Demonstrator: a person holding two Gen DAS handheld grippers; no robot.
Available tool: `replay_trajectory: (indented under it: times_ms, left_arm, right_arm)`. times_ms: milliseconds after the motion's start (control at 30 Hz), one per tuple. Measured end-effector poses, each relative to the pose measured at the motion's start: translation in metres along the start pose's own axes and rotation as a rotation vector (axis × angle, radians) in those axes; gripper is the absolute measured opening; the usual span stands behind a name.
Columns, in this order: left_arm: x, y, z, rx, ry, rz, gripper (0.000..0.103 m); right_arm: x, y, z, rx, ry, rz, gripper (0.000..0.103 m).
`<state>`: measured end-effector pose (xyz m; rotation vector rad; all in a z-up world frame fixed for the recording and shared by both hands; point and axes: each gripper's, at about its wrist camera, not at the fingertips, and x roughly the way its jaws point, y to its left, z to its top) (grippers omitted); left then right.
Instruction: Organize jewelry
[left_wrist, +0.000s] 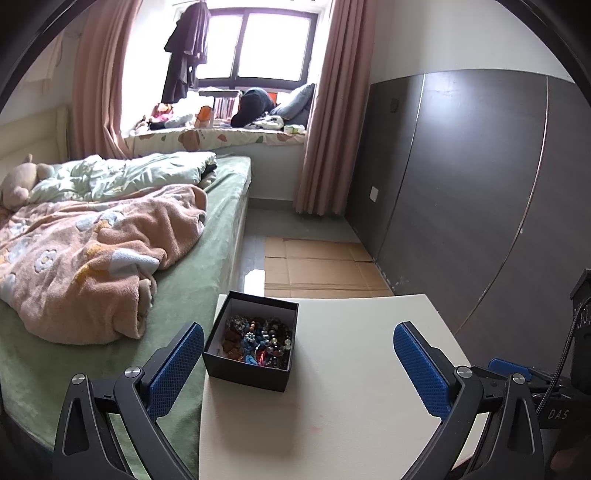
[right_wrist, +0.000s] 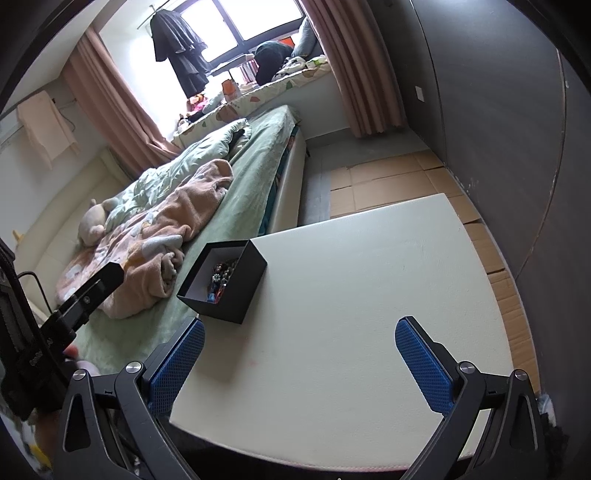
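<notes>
Both grippers, left (left_wrist: 298, 363) and right (right_wrist: 300, 363), have fingers wide and empty, so narrow one over a single bead piece in the box (left_wrist: 251, 341) ahead.

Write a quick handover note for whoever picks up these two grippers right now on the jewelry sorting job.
Left gripper: open, empty, held low over the white table, facing the box.
Right gripper: open, empty, over the table's near edge.
Black box: lidless, at the table's far left corner beside the bed, holding a tangled heap of beaded jewelry.
Done: nothing visibly taken out.
Left: lift the pieces out and sort them on the table.
</notes>
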<state>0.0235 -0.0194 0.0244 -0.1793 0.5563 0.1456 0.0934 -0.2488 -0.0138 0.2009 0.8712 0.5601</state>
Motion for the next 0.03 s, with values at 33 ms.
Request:
replay_trajectory:
  times_ms: [33]
  left_arm:
    - [0.0001,-0.0010,0.0002,0.002,0.001,-0.003,0.103]
  right_arm:
    - [0.0005,0.0005,0.0004,0.000,0.000,0.000,0.103]
